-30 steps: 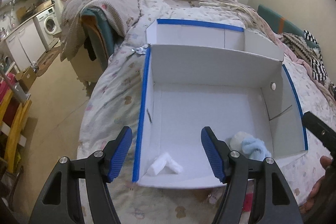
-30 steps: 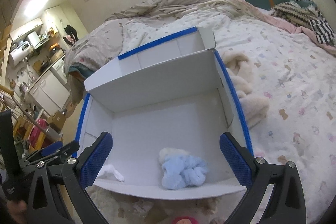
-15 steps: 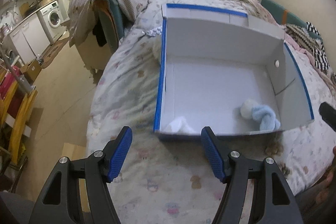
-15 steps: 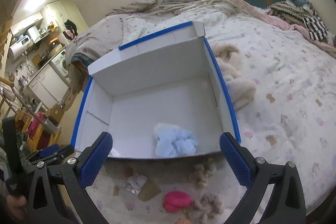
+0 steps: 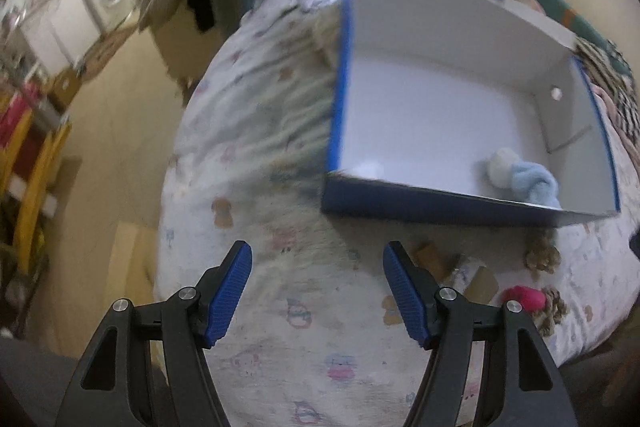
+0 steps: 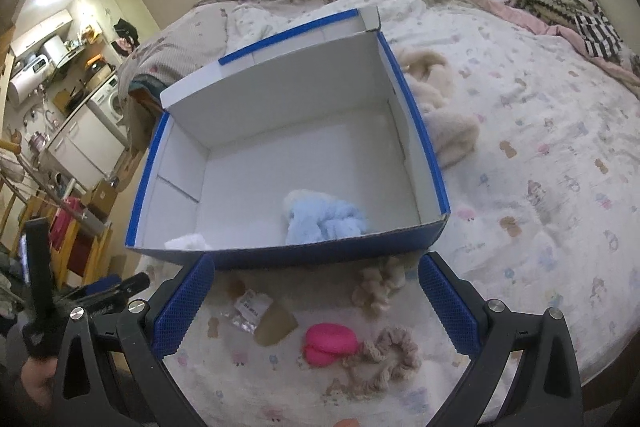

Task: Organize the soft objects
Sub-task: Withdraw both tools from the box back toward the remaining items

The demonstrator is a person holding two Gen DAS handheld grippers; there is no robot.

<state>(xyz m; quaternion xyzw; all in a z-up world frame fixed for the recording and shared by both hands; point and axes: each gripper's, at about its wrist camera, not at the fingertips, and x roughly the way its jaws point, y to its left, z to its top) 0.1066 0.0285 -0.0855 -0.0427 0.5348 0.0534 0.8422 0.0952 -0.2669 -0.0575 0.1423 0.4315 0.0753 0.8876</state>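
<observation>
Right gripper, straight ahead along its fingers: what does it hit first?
Likely the bedspread around the pink soft item and beige scrunchie lying between the open right gripper's fingers; the blue box's near wall lies beyond. Depth is unclear.

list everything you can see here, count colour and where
box: one, blue outside, white inside, open on the bed
blue soft item: one, light blue, inside the box near its front wall
white soft item: one, white, inside the box's front left corner
pink soft item: one, bright pink, on the bed before the box
scrunchies: two, beige, on the bed before the box
cream fleece: one, cream, right of the box
packet and card: clear packet, tan card, before the box
bedspread: one, white, printed
left gripper: open, empty
right gripper: open, empty
</observation>
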